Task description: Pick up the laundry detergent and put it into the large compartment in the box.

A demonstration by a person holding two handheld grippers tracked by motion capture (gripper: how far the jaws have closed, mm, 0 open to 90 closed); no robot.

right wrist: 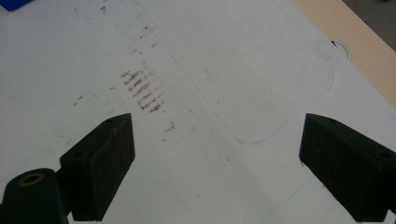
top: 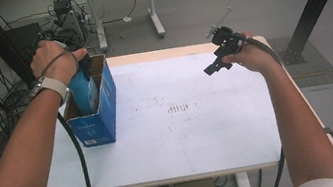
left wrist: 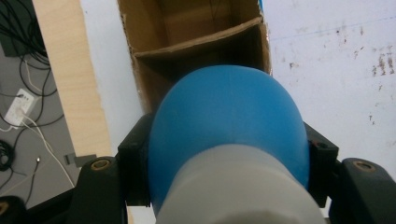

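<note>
Nearest the person, the table (top: 175, 163) is bare along its near edge, white and faintly stained toward the middle. At its left edge stands an open blue cardboard box (top: 100, 119) with a cardboard divider (left wrist: 196, 42) across its inside. The left gripper (top: 80, 69) hangs over the box, its jaws clamped on a blue bottle (left wrist: 229, 121) with a pale grey lower part, held upright and partly down inside the box. The step in hand looks like setting the bottle into the compartment on the near side of the divider. Next it likely needs a straight descent that clears the divider and box walls before the jaws let go. Toward the far right corner, the right gripper (top: 220, 59) hovers above the table with jaws apart and nothing between them.
</note>
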